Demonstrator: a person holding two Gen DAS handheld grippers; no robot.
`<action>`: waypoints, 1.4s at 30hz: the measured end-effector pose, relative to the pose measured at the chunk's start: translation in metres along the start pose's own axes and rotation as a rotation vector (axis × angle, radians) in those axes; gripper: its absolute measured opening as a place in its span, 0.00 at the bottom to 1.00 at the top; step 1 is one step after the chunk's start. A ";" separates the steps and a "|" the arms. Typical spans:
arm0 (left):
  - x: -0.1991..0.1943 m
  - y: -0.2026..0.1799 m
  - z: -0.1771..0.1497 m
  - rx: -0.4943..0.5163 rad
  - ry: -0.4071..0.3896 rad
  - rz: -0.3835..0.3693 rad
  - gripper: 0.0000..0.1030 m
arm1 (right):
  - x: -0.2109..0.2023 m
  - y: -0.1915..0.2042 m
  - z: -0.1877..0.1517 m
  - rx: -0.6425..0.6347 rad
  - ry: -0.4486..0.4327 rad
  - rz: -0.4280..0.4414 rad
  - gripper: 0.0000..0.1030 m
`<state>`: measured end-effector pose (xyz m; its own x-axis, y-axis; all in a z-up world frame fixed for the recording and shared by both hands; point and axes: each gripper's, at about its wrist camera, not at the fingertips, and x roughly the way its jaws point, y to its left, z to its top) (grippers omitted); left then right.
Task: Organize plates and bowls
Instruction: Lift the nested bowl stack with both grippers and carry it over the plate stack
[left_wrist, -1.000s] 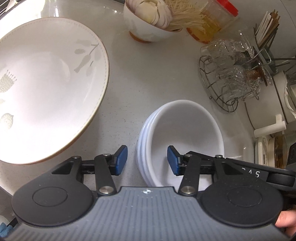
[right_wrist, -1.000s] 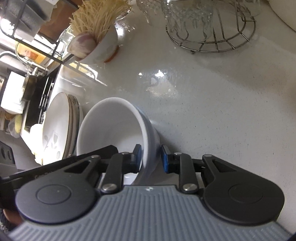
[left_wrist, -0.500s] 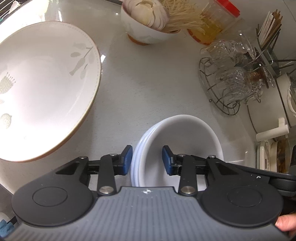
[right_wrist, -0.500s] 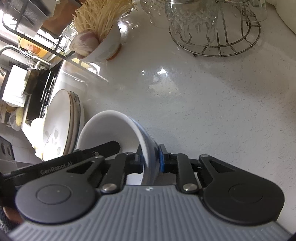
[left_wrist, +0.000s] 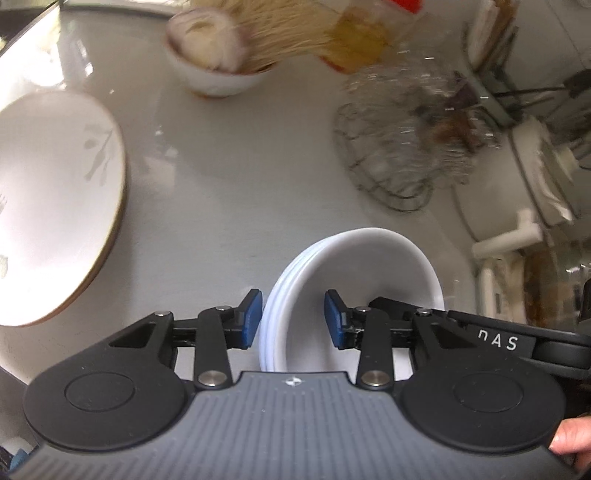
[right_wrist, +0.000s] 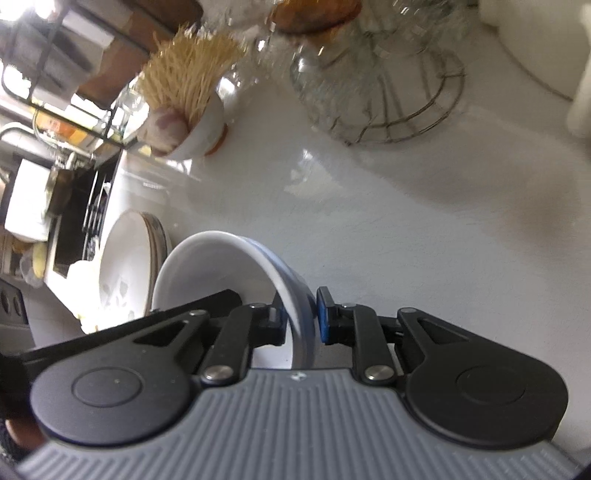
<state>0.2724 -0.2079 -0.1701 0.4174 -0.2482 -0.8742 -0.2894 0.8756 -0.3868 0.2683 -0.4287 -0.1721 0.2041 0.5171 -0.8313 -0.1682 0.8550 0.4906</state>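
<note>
A stack of white bowls (left_wrist: 369, 273) hangs tilted between both grippers, above the pale worktop (left_wrist: 229, 177). My left gripper (left_wrist: 293, 323) is shut on the stack's near left rim, one blue pad outside and one inside. In the right wrist view my right gripper (right_wrist: 301, 319) is shut on the opposite rim of the stack of bowls (right_wrist: 214, 266), the wall pinched between its pads. Each gripper's black body shows in the other's view. A large white plate (left_wrist: 55, 206) with a leaf pattern lies to the left.
A small bowl with garlic and dry noodles (left_wrist: 218, 74) stands at the back. A wire rack of glasses (left_wrist: 399, 147) sits at the right, with white appliances beyond. Stacked plates (right_wrist: 125, 266) lie beside a hob edge in the right wrist view.
Both grippers closed on the bowl stack's rims, then rose with it. The worktop, plate and rack now look smaller and farther away, and the picture is blurred by the motion.
</note>
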 end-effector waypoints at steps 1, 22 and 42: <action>-0.003 -0.005 0.001 0.012 -0.002 -0.002 0.40 | -0.006 0.001 0.001 0.000 -0.007 0.000 0.19; -0.033 -0.042 0.000 0.021 -0.012 -0.037 0.41 | -0.055 0.001 0.004 -0.013 -0.081 0.005 0.21; -0.089 0.079 0.038 0.018 -0.059 -0.098 0.41 | -0.010 0.127 0.005 -0.119 -0.114 -0.004 0.21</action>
<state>0.2451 -0.1005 -0.1113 0.4928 -0.3091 -0.8134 -0.2289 0.8558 -0.4639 0.2491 -0.3249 -0.0999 0.3116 0.5204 -0.7950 -0.2785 0.8500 0.4472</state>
